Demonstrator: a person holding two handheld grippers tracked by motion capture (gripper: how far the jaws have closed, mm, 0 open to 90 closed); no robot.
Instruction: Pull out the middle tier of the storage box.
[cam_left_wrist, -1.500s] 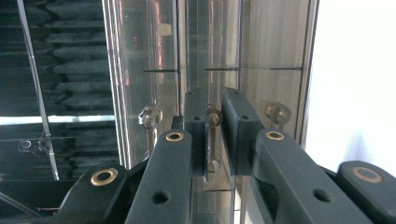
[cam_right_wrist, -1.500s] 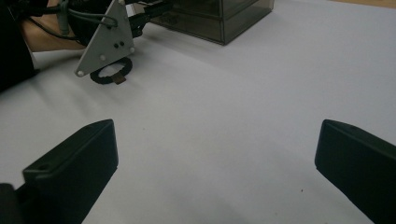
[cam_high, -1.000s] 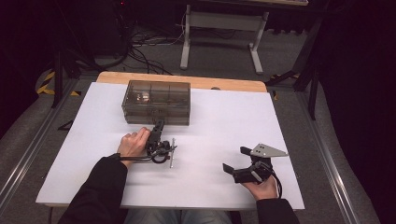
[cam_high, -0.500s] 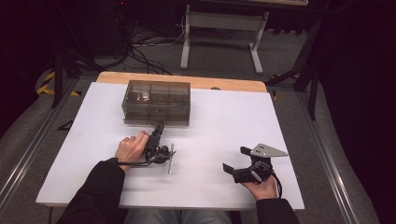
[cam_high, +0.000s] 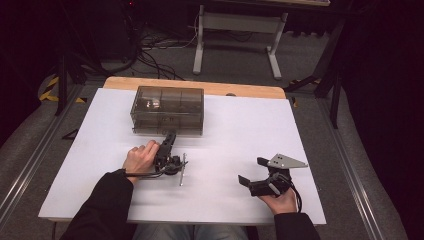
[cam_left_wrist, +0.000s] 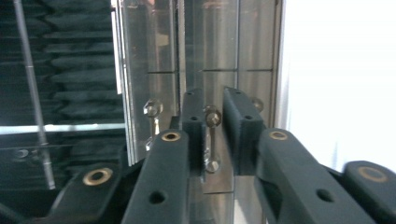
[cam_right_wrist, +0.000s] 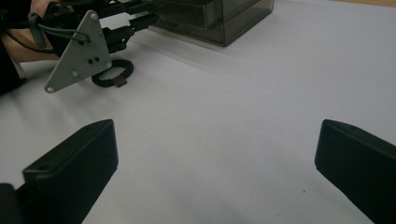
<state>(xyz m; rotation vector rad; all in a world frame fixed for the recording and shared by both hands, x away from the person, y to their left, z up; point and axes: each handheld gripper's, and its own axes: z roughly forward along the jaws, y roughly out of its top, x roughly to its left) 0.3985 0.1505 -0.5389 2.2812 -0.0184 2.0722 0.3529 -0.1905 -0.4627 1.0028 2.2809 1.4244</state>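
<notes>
Flanking a small drawer handle (cam_left_wrist: 211, 140), the left gripper (cam_left_wrist: 212, 133) has its fingers (cam_left_wrist: 240, 126) close on either side of it; whether the pads press on it cannot be told, and the jaws have just been opening slightly. That handle sits on the front of a smoky clear drawer box (cam_high: 167, 110) at the table's (cam_high: 235, 135) far side. Two such handles show. The right gripper (cam_high: 252, 172) rests spread wide, holding nothing, well apart. One black ring (cam_right_wrist: 112, 74) lies by the left gripper. No writing is legible.

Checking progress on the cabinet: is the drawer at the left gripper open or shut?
Shut: the drawer front sits flush with its neighbours, its handle between the left gripper.
</notes>
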